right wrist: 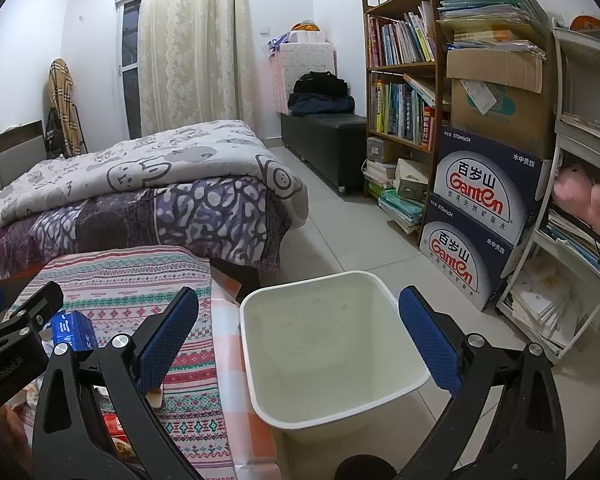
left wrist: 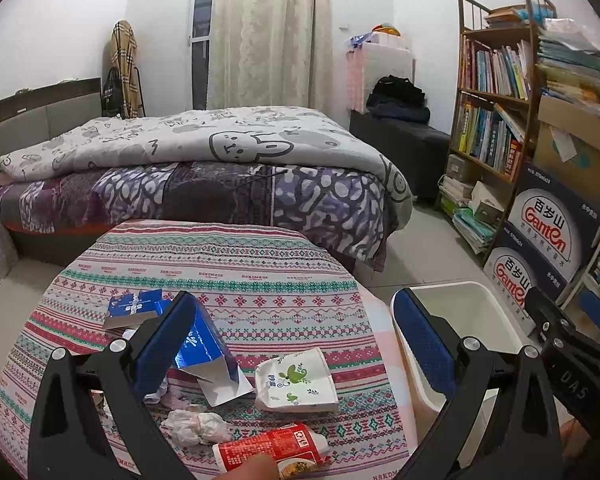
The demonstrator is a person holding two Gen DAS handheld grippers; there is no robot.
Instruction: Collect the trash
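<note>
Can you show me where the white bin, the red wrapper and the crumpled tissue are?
white bin (right wrist: pixel 332 360): right wrist view, inside wall.
red wrapper (left wrist: pixel 268 446): left wrist view, middle of pack.
crumpled tissue (left wrist: pixel 196 426): left wrist view, centre of wad.

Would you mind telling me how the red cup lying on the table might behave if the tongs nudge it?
The red cup lies on its side, so it may roll. It looks like light paper and would probably dent under a firm squeeze.
</note>
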